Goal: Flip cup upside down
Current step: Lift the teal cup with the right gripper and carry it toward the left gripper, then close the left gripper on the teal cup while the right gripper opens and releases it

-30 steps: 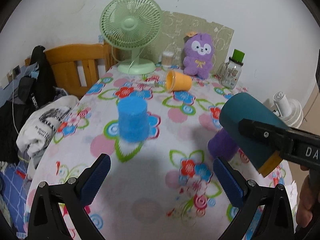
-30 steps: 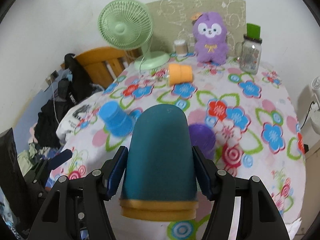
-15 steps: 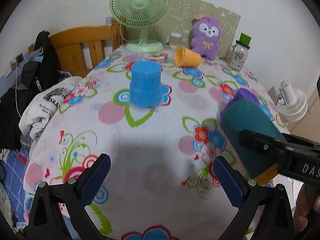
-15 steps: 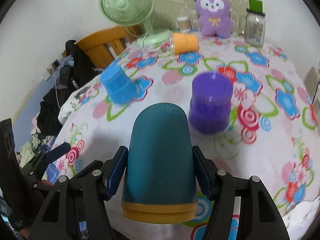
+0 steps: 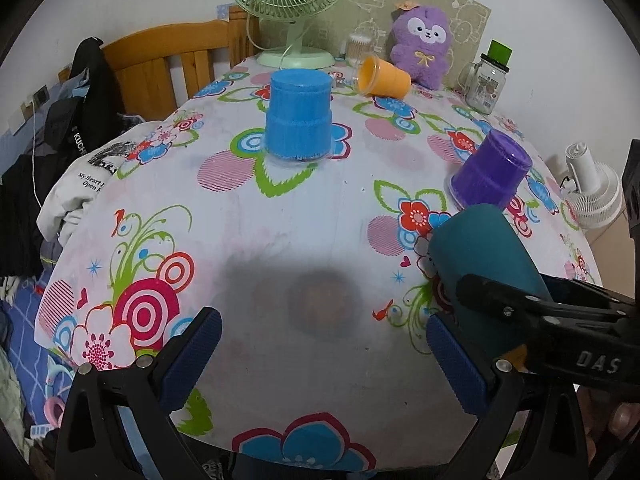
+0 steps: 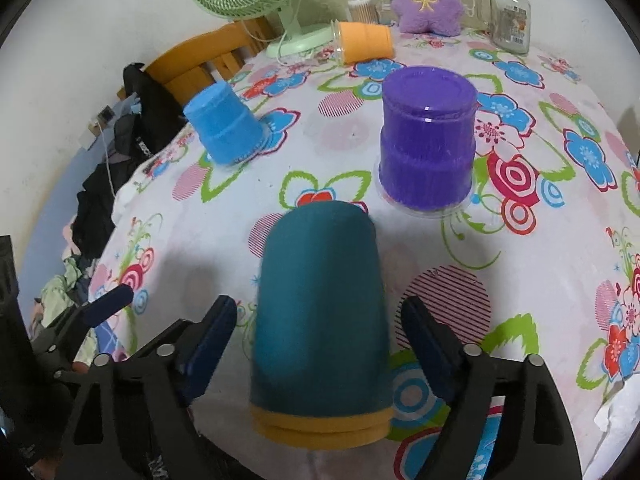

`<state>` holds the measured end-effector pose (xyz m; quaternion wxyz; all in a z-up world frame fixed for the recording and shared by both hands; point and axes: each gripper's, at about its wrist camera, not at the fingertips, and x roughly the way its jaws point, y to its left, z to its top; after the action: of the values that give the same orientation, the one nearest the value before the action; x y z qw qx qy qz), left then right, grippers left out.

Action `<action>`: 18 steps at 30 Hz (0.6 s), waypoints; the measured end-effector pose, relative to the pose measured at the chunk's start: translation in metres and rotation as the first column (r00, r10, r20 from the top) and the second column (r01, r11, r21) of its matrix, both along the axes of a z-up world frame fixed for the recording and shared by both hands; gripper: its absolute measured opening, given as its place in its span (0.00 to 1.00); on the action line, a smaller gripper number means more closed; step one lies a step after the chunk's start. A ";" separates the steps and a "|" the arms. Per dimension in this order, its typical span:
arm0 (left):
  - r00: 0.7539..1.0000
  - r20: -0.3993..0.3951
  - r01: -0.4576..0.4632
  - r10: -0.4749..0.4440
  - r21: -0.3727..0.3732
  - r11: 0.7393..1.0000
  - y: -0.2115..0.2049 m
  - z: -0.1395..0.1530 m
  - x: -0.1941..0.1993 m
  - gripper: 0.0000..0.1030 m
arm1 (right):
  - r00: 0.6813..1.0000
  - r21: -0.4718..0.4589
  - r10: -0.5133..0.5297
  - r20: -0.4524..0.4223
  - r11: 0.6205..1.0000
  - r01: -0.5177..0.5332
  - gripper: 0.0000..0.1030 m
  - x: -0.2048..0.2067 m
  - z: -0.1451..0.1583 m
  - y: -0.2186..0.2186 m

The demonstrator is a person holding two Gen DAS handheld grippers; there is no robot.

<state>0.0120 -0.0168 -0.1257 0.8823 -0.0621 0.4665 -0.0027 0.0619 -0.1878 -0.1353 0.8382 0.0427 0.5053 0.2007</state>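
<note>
A teal cup with a yellow rim [image 6: 320, 320] stands upside down near the table's front edge, between the spread fingers of my right gripper [image 6: 320, 332], which is open around it with gaps on both sides. It also shows in the left wrist view [image 5: 484, 276] at the right. My left gripper [image 5: 320, 344] is open and empty over the front of the table. A blue cup [image 5: 299, 114] and a purple cup [image 6: 428, 144] stand upside down. An orange cup [image 5: 383, 77] lies on its side at the back.
A green fan [image 5: 292, 4], purple plush toy [image 5: 425, 46] and glass jar [image 5: 486, 80] stand at the table's back edge. A wooden chair with clothes [image 5: 160, 64] is at the left. A small white fan [image 5: 592, 192] is off the right side.
My right gripper has lowered the teal cup toward the front of the table and opened its fingers off it. The left gripper has drawn back toward the front edge.
</note>
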 end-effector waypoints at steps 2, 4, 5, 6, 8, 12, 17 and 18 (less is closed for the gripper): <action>1.000 0.004 -0.004 0.004 -0.001 1.000 0.000 0.002 0.000 1.00 | 1.000 -0.003 -0.002 -0.003 1.000 0.002 0.92 0.001 0.001 -0.003; 1.000 -0.007 -0.008 0.008 -0.020 1.000 0.001 0.002 0.001 1.00 | 1.000 -0.001 -0.009 -0.026 1.000 0.008 0.96 0.002 -0.001 -0.005; 1.000 -0.014 -0.008 0.007 -0.026 1.000 0.001 0.001 0.002 1.00 | 0.999 0.005 -0.011 -0.033 1.000 0.011 0.96 0.003 0.000 -0.007; 1.000 -0.014 -0.008 0.007 -0.034 0.999 0.001 0.002 0.002 1.00 | 0.999 0.009 -0.010 -0.032 1.000 0.010 0.96 0.002 0.001 -0.008; 1.000 -0.006 -0.006 0.006 -0.039 0.999 0.000 0.004 0.001 1.00 | 1.000 0.015 -0.011 -0.022 1.000 0.011 0.96 0.001 0.005 -0.012; 1.000 0.004 0.007 -0.006 -0.029 1.000 -0.004 0.010 0.000 1.00 | 1.000 0.029 -0.018 -0.008 0.999 0.018 0.99 -0.003 0.015 -0.021; 1.000 0.025 0.016 -0.015 -0.030 0.999 -0.008 0.021 0.000 1.00 | 0.999 -0.018 0.013 0.048 1.000 -0.012 1.00 -0.014 0.033 -0.029; 0.999 0.030 0.016 -0.015 -0.032 0.999 -0.008 0.024 0.001 1.00 | 0.997 -0.034 0.012 0.073 0.999 -0.009 1.00 -0.017 0.039 -0.033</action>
<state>0.0135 -0.0252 -0.1017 0.8879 -0.0727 0.4538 -0.0181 0.0445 -0.2205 -0.0964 0.8556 0.0185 0.4780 0.1979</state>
